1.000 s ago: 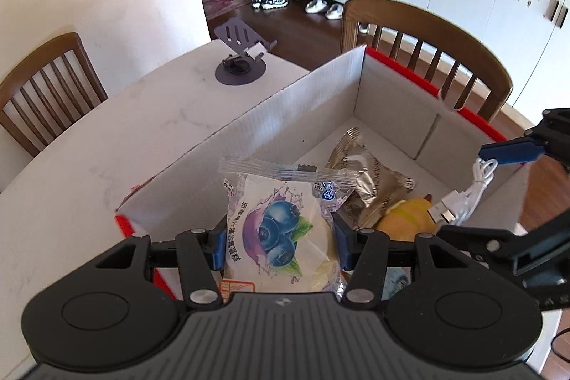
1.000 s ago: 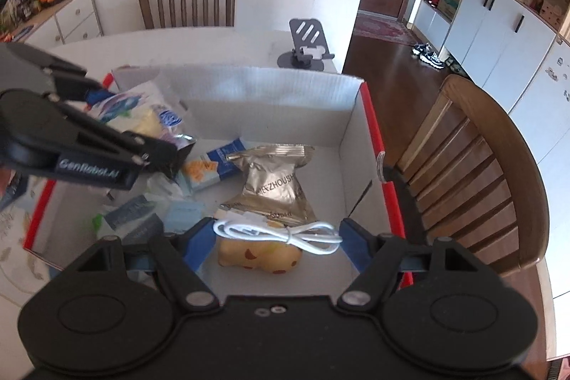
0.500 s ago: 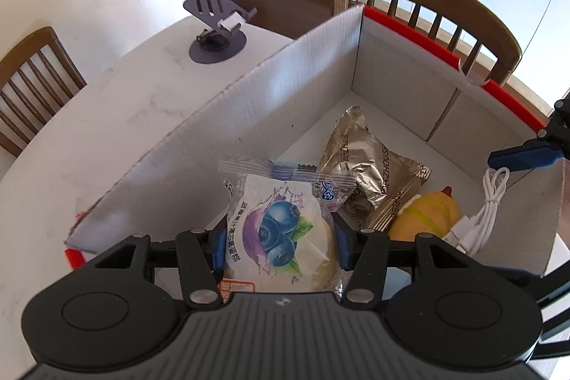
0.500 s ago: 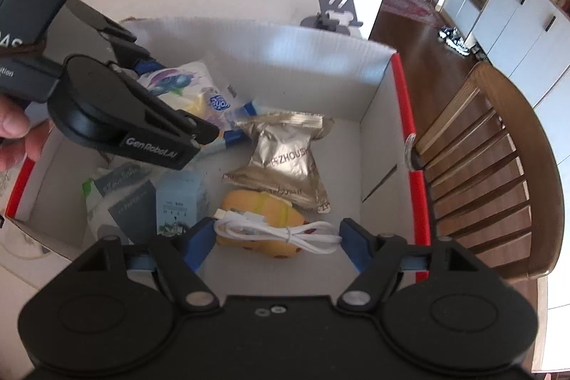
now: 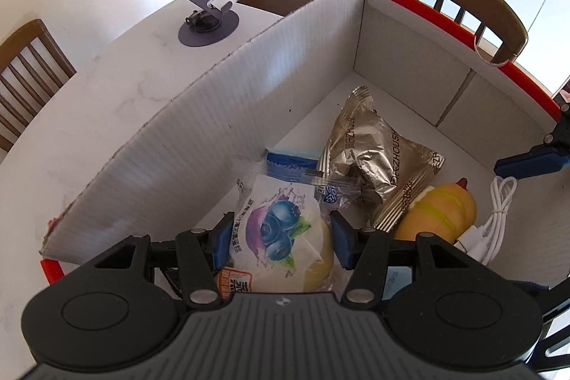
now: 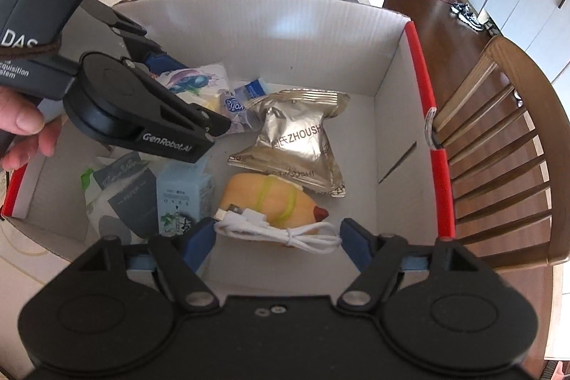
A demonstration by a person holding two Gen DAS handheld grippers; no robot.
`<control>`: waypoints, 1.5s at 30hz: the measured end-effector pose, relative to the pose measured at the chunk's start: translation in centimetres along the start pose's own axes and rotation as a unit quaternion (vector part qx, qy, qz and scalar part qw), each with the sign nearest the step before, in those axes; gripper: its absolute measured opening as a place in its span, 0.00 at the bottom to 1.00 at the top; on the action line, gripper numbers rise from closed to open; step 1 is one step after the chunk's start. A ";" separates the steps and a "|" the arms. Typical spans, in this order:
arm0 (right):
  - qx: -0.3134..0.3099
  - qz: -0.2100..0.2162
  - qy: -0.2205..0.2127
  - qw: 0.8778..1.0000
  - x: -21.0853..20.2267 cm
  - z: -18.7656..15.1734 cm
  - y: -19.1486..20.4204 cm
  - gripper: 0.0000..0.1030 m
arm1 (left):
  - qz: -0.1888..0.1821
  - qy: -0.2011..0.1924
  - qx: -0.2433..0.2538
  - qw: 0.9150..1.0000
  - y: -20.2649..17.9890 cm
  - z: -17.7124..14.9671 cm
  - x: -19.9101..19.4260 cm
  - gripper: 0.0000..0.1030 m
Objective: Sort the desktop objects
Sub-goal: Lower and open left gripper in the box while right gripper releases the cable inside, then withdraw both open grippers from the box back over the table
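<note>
Closest to me in the left wrist view, my left gripper (image 5: 279, 239) has its blue pads pressed against both sides of the blueberry bread packet (image 5: 281, 237), which hangs inside the cardboard box (image 5: 221, 116), close to its near wall. In the right wrist view, my right gripper (image 6: 277, 235) is spread wide, and the coiled white USB cable (image 6: 281, 228) stretches between its blue fingers (image 6: 199, 239); I cannot tell whether they actually grip it or it simply lies across the yellow toy.

Just beyond the cable lies that yellow squishy toy (image 6: 274, 198) with a red tip, on the box floor. To its left stand a small pale blue carton (image 6: 183, 193) and a white and grey tissue pack (image 6: 117, 191). Farther in, a silver foil snack bag (image 6: 294, 139) rests touching the toy, with a blue wrapper (image 5: 292, 161) beside it, partly under the bread packet's top seal.

Past the box's far wall, a grey phone stand (image 5: 208, 11) sits on the white table (image 5: 89, 116). Wooden chairs (image 6: 498, 145) stand around the table's edge.
</note>
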State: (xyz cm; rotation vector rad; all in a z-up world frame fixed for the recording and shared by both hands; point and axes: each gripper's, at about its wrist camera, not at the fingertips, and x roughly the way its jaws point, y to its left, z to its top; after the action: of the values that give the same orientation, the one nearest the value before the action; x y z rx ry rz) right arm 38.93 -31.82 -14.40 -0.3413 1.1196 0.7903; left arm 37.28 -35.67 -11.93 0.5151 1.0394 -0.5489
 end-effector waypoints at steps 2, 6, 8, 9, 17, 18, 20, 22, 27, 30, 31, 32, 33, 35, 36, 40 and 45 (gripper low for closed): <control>0.002 0.001 0.001 1.000 0.1 0.0 -0.1 0.74 | 0.000 0.001 -0.002 1.000 0.0 0.0 0.0 0.53; 0.007 0.000 0.002 1.000 0.2 -0.1 -0.1 0.74 | -0.002 0.006 -0.010 1.000 0.1 0.0 0.1 0.53; 0.007 -0.001 -0.002 1.000 0.0 -0.3 0.0 0.74 | 0.000 0.006 -0.011 1.000 0.1 0.0 0.0 0.55; 0.008 0.000 -0.004 1.000 0.0 -0.3 0.0 0.74 | -0.001 0.006 -0.013 1.000 0.1 0.0 -0.1 0.57; 0.025 0.009 -0.025 0.999 -1.5 -0.6 -0.3 0.75 | -0.006 -0.021 -0.025 0.999 0.2 -0.3 -2.0 0.72; 0.026 0.009 -0.028 0.999 -1.8 -0.7 -0.3 0.75 | -0.007 -0.024 -0.027 0.999 0.2 -0.3 -2.3 0.72; 0.027 0.010 -0.034 0.999 -2.3 -0.8 -0.2 0.75 | -0.010 -0.029 -0.029 0.999 0.2 -0.5 -2.9 0.72; 0.028 0.009 -0.038 0.999 -2.7 -0.9 -0.1 0.75 | -0.014 -0.035 -0.029 0.999 0.2 -0.7 -3.5 0.72; 0.025 0.007 -0.046 0.999 -3.7 -1.3 0.5 0.75 | -0.016 -0.044 -0.034 0.998 0.4 -1.5 -4.9 0.72; 0.025 0.006 -0.053 0.998 -4.6 -1.6 0.8 0.75 | -0.019 -0.048 -0.039 0.998 0.5 -2.1 -5.7 0.73; 0.025 0.006 -0.055 0.998 -4.9 -1.6 0.9 0.75 | -0.020 -0.049 -0.040 0.998 0.5 -2.3 -6.0 0.76; 0.025 0.005 -0.058 0.998 -5.1 -1.7 1.0 0.75 | -0.021 -0.052 -0.042 0.998 0.5 -2.5 -6.3 0.77; 0.025 0.006 -0.060 0.998 -5.4 -1.7 1.1 0.75 | -0.024 -0.055 -0.045 0.997 0.6 -2.7 -6.6 0.77; 0.024 0.006 -0.064 0.998 -5.7 -1.7 1.2 0.75 | -0.031 -0.057 -0.051 0.997 0.7 -3.0 -7.2 0.77; 0.023 0.005 -0.067 0.997 -5.9 -1.8 1.4 0.75 | -0.032 -0.059 -0.054 0.996 0.8 -3.3 -7.5 0.77; 0.022 0.004 -0.077 0.997 -6.9 -2.0 1.9 0.75 | -0.037 -0.067 -0.052 0.996 0.7 -4.2 -8.7 0.77; 0.026 0.004 -0.089 0.996 -8.1 -2.4 2.4 0.75 | -0.049 -0.075 -0.052 0.995 0.7 -5.5 -10.3 0.79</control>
State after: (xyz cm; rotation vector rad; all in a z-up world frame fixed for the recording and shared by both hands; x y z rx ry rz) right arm 33.93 -34.84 -7.81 -0.2177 0.9740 0.7814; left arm 30.01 -29.88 -4.86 0.3273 0.9474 -0.6072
